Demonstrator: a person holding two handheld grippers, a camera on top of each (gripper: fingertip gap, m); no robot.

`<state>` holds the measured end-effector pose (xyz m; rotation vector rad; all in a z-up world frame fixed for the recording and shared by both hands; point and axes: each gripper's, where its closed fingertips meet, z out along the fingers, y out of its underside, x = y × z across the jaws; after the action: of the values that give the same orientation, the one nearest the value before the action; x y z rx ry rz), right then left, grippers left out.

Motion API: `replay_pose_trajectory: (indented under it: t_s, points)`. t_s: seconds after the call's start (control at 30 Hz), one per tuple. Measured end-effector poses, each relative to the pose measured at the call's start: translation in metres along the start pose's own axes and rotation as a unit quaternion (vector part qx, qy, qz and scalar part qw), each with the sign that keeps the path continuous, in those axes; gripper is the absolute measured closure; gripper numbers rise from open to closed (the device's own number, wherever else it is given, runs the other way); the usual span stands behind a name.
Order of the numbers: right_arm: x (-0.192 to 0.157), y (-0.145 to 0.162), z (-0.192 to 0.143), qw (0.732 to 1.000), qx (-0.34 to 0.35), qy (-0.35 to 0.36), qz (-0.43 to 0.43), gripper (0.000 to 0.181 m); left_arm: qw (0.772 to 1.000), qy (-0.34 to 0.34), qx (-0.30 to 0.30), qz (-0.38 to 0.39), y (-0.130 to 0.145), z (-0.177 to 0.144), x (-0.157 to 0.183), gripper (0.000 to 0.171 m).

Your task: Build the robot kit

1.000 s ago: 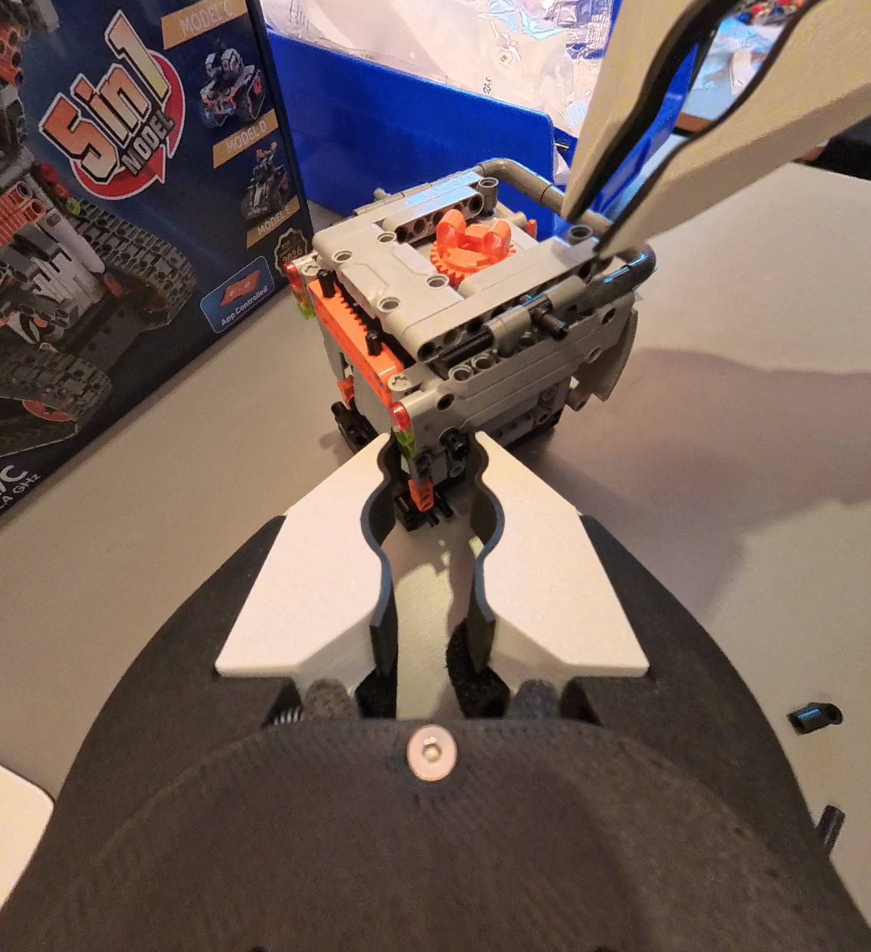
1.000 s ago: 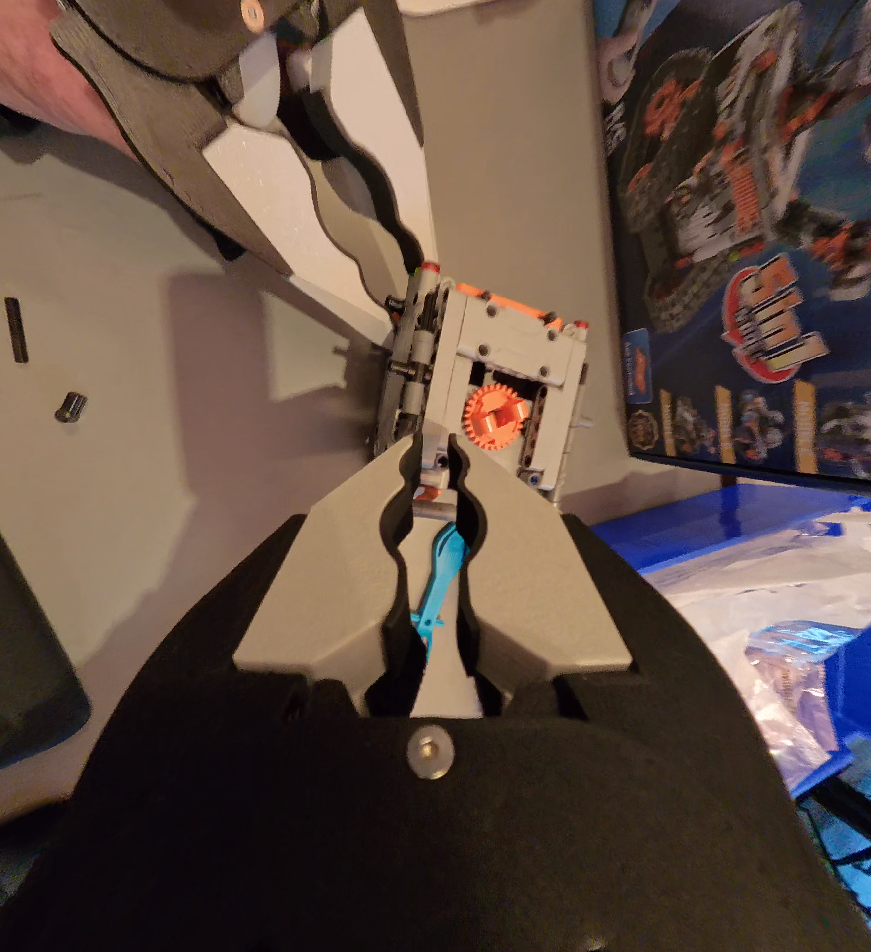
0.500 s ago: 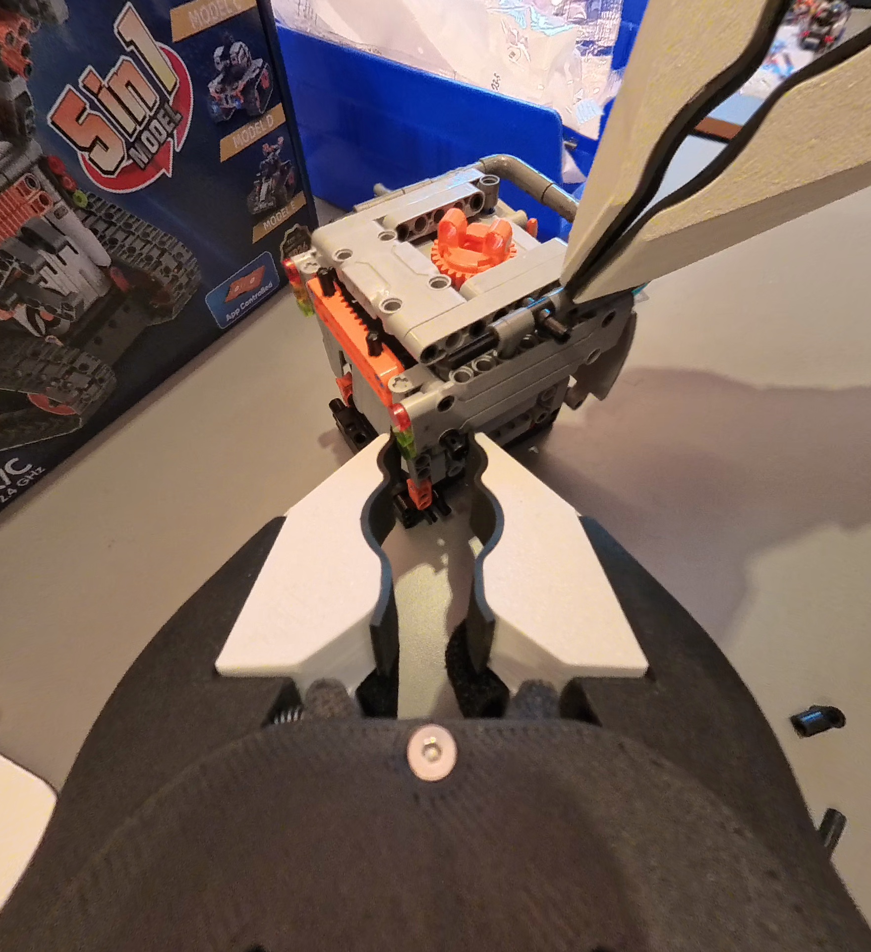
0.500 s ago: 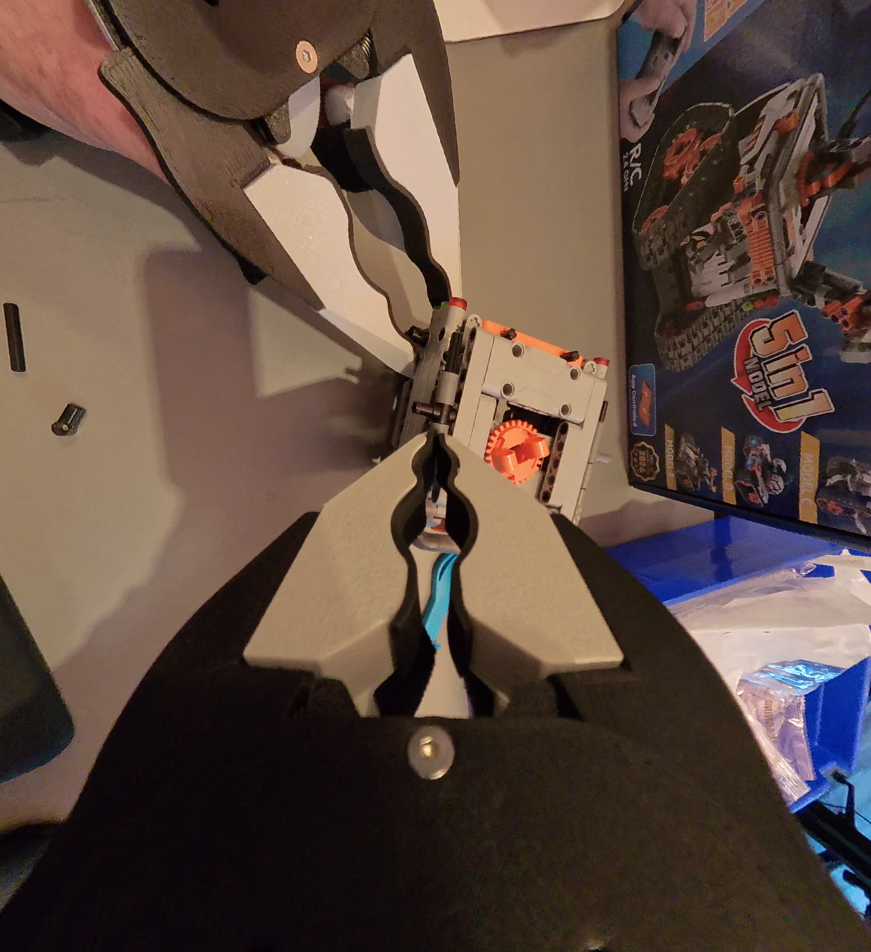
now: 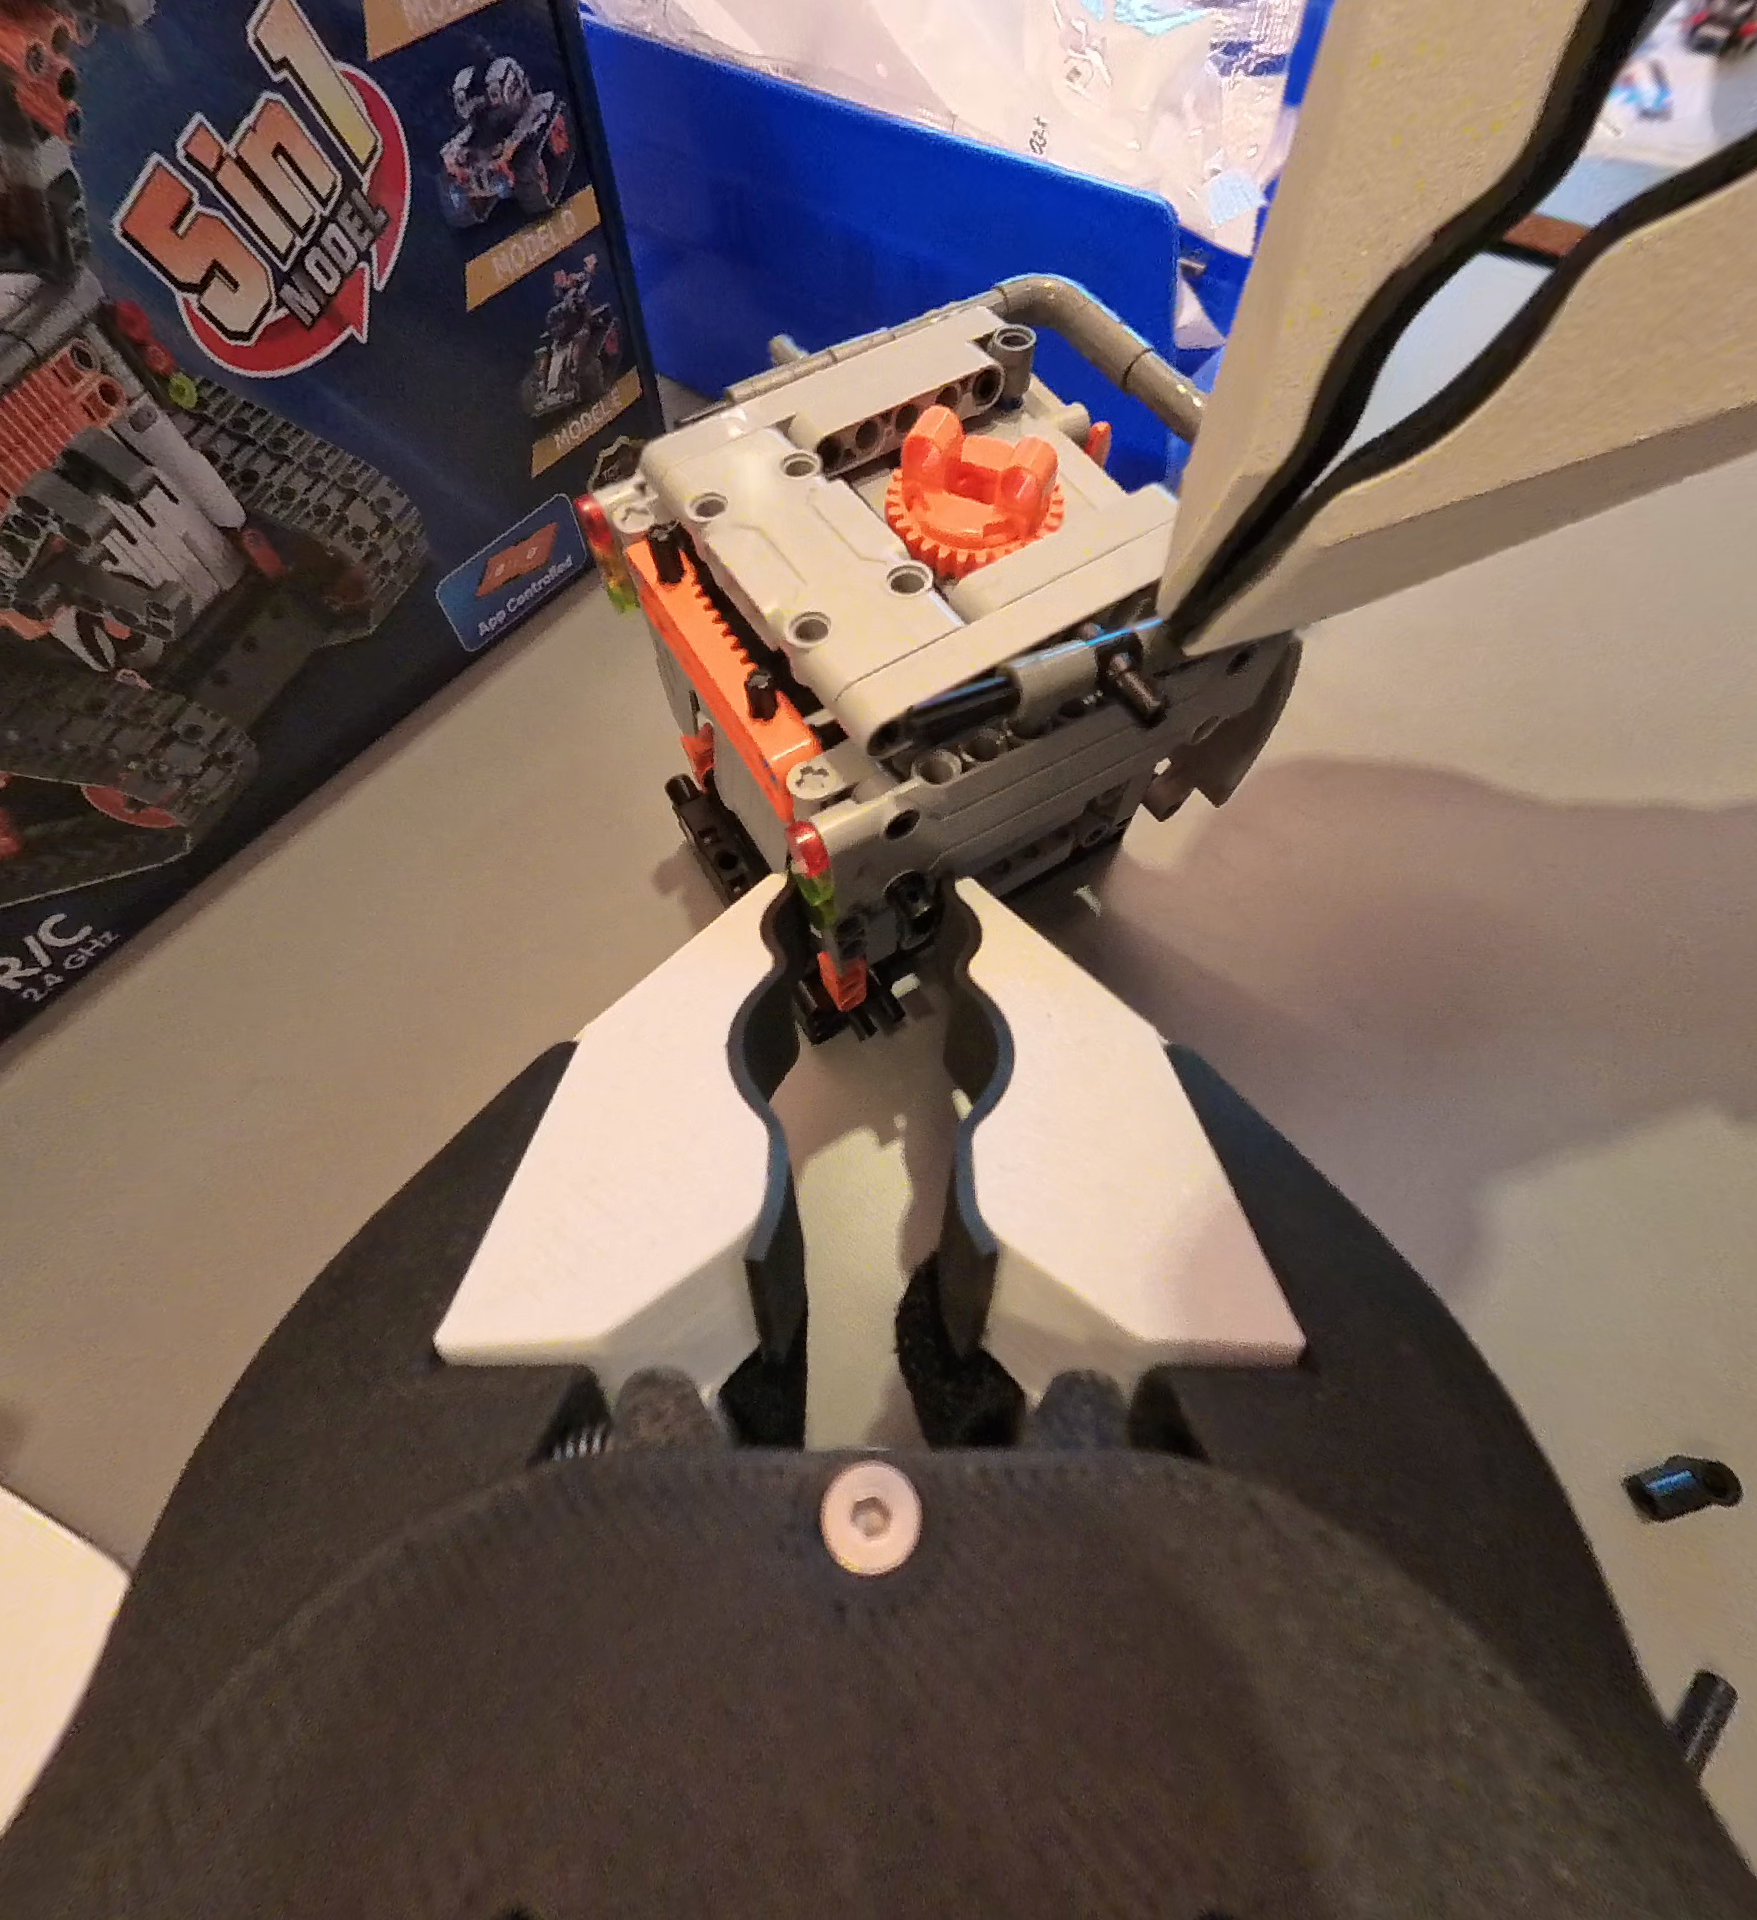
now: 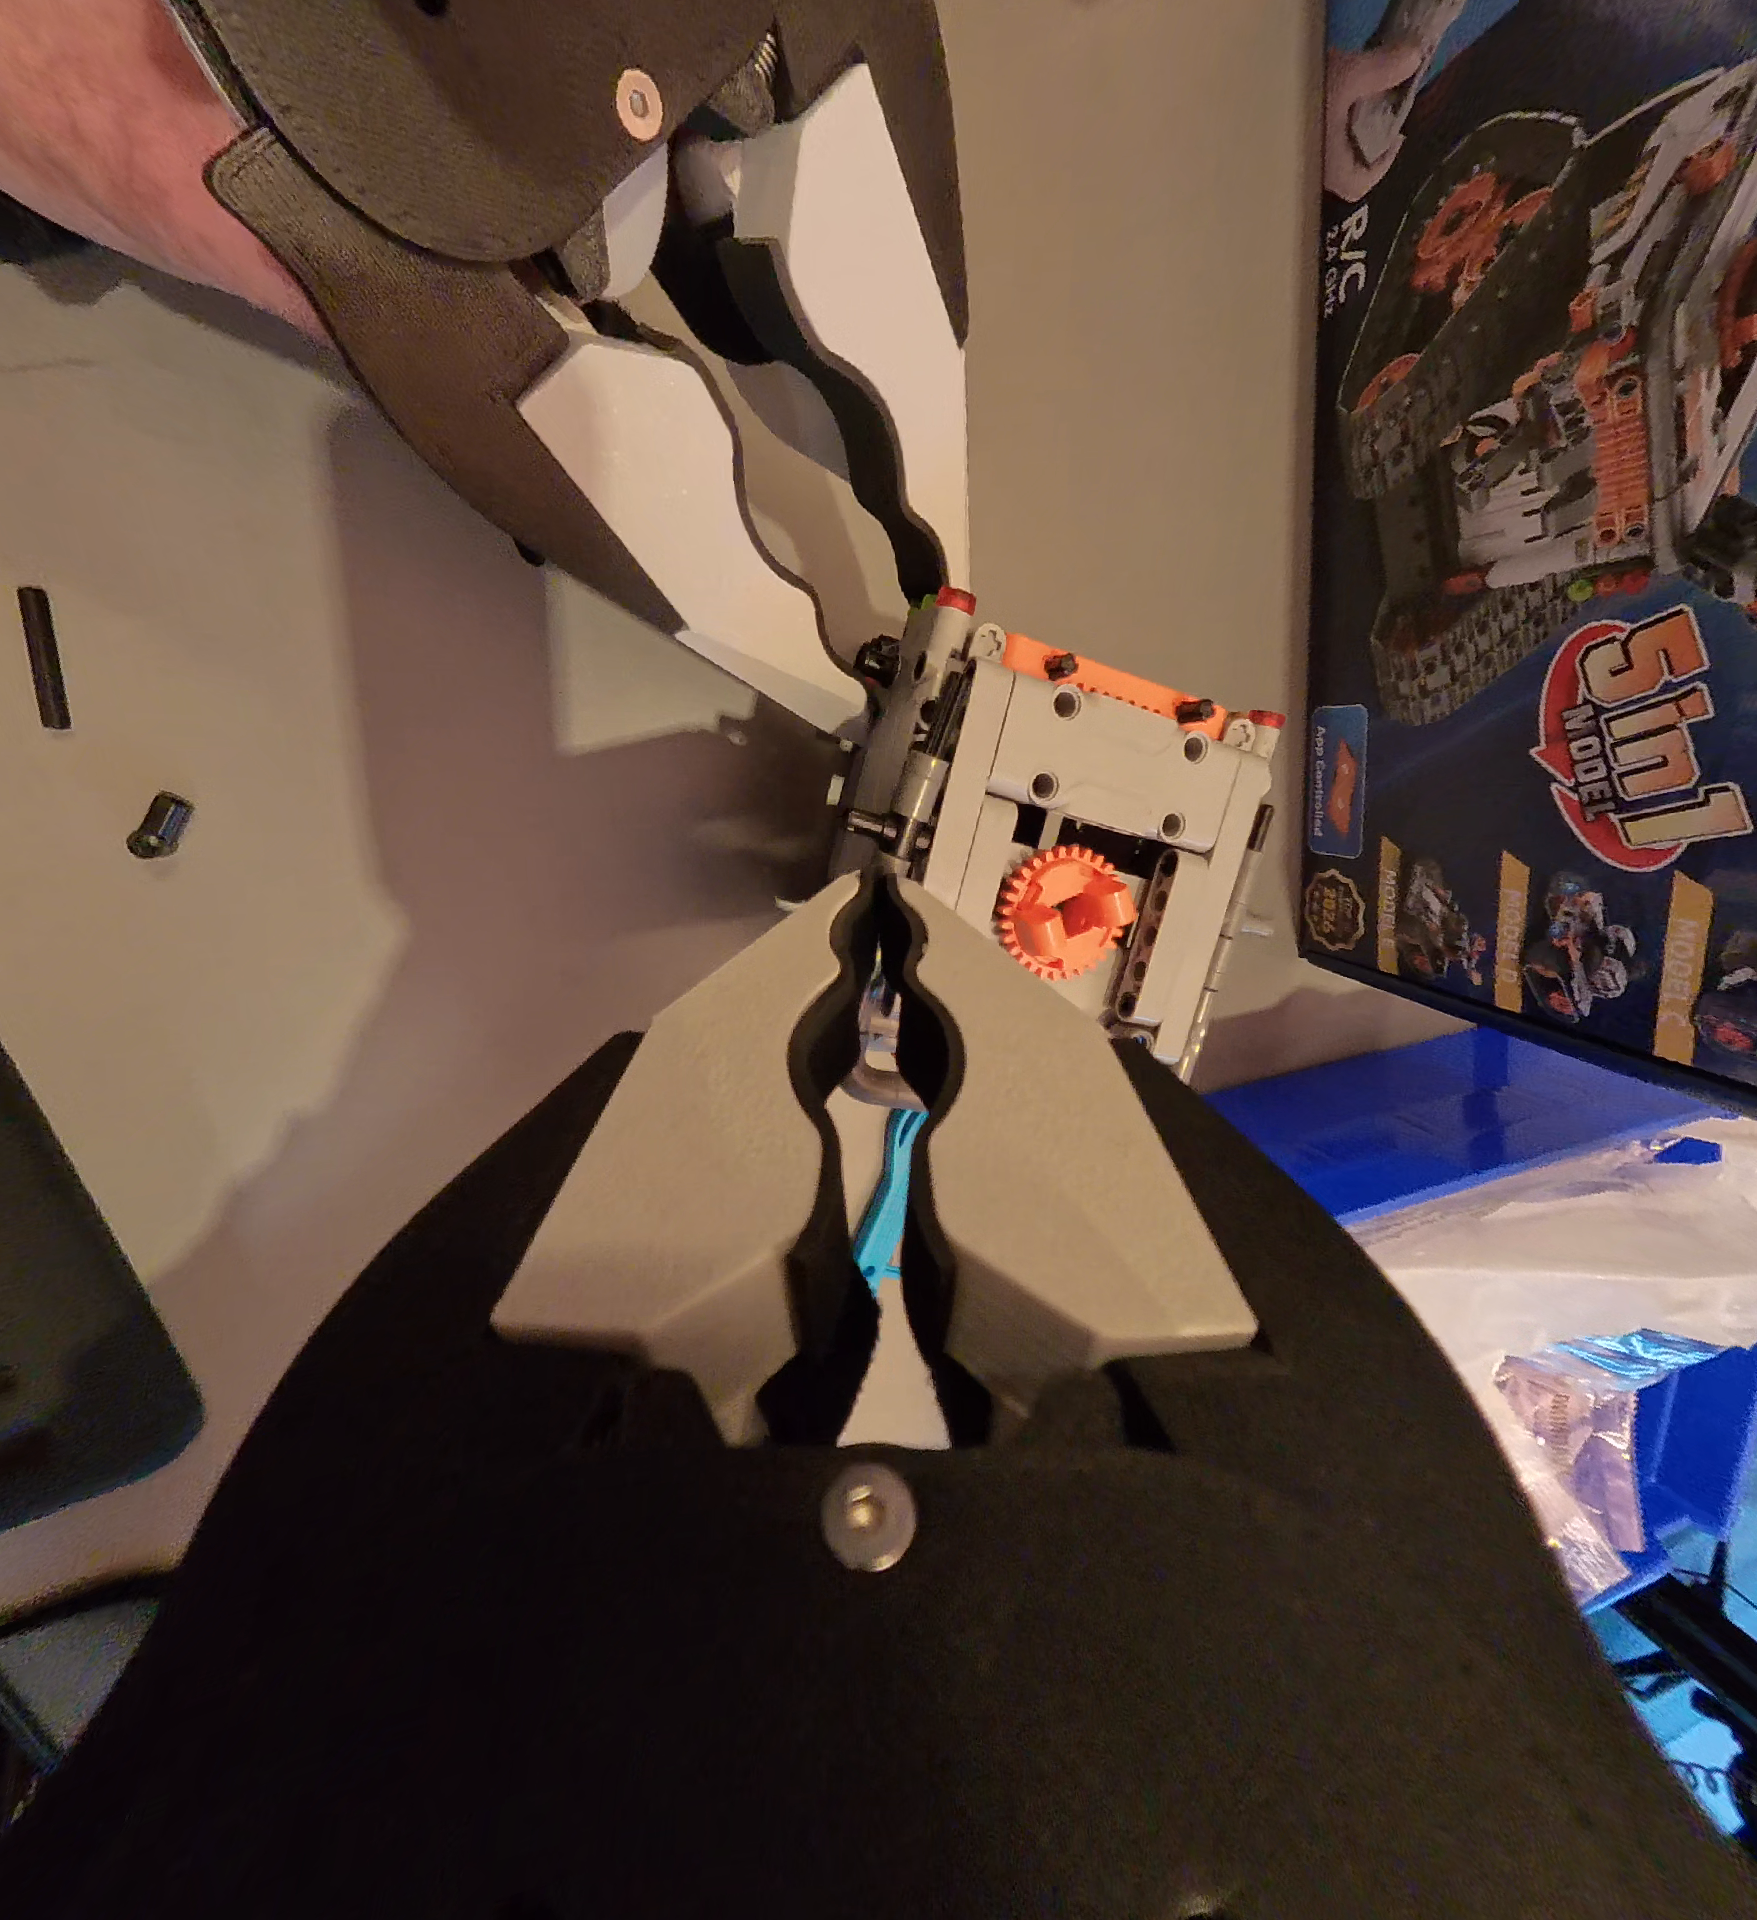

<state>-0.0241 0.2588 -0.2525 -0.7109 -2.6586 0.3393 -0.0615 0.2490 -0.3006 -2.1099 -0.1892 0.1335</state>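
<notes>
We find the brick model (image 5: 895,665) on the table (image 5: 386,987); printed box (image 5: 178,416) left, bin (image 5: 853,208) behind, loose pins (image 5: 1679,1486) right.

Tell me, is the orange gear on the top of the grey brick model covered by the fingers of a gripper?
No, the orange gear lies uncovered on top of the grey brick model; the right gripper touches only the model's edge beside it.

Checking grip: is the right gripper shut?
Shut: right gripper fingertips nearly meet, pinching the edge of the grey brick model.
</notes>
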Motion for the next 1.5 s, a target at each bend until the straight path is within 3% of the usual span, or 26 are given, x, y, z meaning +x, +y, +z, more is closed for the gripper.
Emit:
replay_pose_trajectory:
  t_s: [0.27,0.4,1.0,1.27,1.5]
  points:
    - [0.003,-0.007,-0.015,0.999,0.036,0.007,0.022,0.181,1.0,0.012,0.004,0.009,-0.004,0.0,0.006,0.151]
    - [0.009,-0.014,-0.007,0.998,0.053,0.01,0.031,0.179,1.0,0.013,0.006,0.008,-0.004,0.0,0.006,0.151]
    - [0.006,-0.013,0.003,0.999,0.036,-0.039,0.014,0.181,1.0,0.012,0.001,0.006,-0.002,0.001,0.006,0.152]
    - [0.007,-0.013,0.009,1.0,0.002,-0.02,0.0,0.181,1.0,0.008,-0.005,0.006,-0.001,0.002,0.005,0.153]
    - [0.006,-0.018,0.007,1.0,0.021,-0.014,0.005,0.181,1.0,0.013,-0.002,0.005,-0.002,0.002,0.005,0.152]
